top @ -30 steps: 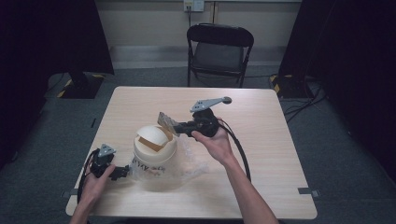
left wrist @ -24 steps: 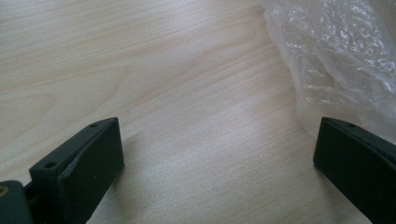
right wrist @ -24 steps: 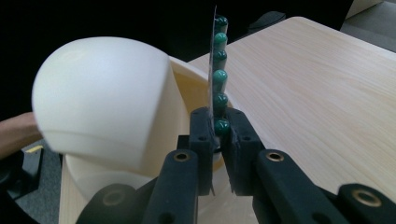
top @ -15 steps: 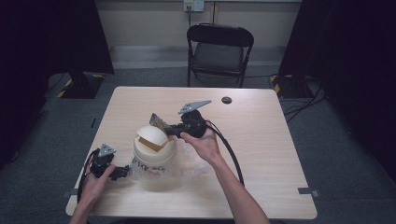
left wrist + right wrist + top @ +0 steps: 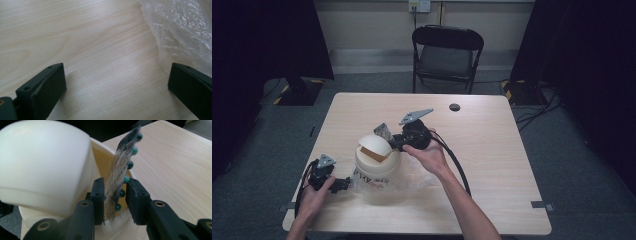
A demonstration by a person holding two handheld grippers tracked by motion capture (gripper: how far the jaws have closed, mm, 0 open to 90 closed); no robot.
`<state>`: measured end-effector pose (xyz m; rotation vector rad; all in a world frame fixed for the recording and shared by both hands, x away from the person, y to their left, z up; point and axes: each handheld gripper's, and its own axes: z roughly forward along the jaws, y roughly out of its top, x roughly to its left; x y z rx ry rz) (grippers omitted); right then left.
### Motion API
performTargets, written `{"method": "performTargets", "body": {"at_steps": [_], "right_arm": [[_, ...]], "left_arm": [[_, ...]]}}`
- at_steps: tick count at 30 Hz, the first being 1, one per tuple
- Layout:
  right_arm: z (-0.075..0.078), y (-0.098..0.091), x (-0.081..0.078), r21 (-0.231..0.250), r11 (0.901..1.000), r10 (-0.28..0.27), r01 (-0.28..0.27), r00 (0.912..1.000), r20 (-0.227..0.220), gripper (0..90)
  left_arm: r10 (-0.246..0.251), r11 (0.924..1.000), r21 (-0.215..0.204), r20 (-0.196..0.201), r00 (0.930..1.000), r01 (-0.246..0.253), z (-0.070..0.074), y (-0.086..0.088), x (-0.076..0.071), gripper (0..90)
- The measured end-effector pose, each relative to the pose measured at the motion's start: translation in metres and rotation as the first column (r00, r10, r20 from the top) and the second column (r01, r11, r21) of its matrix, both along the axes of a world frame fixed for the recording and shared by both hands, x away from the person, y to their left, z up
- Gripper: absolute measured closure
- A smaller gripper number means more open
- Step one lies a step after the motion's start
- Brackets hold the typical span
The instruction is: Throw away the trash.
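The right gripper point(image 5: 113, 202) is clamping a silver blister pack of green pills point(image 5: 119, 170) beside the cream plastic swing-lid bin point(image 5: 374, 162); it should release only once over the opening. The left gripper point(image 5: 115, 87) is gaping wide, empty.

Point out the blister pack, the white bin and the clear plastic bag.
blister pack point(image 5: 117, 173), right gripper view, middle of its foil back
white bin point(image 5: 373, 172), high view, its printed front wall
clear plastic bag point(image 5: 183, 30), left gripper view, its crinkled film

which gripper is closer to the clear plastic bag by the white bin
Left. The left gripper sits open at the plastic bag's edge, one jaw beside it. The right gripper is up at the white bin's opening, holding a blister pack.
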<state>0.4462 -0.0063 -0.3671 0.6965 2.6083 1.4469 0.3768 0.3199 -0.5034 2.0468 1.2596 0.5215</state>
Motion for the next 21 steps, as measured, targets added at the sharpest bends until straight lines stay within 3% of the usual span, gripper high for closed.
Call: {"method": "performTargets", "body": {"at_steps": [4,18,20,21], "right_arm": [[0.004,-0.001,0.008,0.033,0.9994,-0.01,0.011,0.9999,-0.013,68.6],[0.017,0.016,0.029,0.061,0.9982,0.002,-0.001,0.9998,-0.021,68.1],[0.018,0.018,0.029,0.056,0.9984,0.005,-0.004,0.9999,-0.015,70.1],[0.019,0.019,0.027,0.052,0.9986,0.011,-0.01,0.9999,-0.007,77.2]], "left_arm": [[0.0,1.0,0.0,0.0,1.0,0.0,0.0,0.0,0.0,1.0],[-0.001,1.0,0.001,0.001,1.0,0.001,0.0,0.0,0.0,0.8],[-0.001,1.0,0.002,0.001,1.0,0.001,0.0,0.0,0.0,0.8],[-0.001,1.0,0.002,0.001,1.0,0.001,0.0,0.0,0.0,0.8]]}}
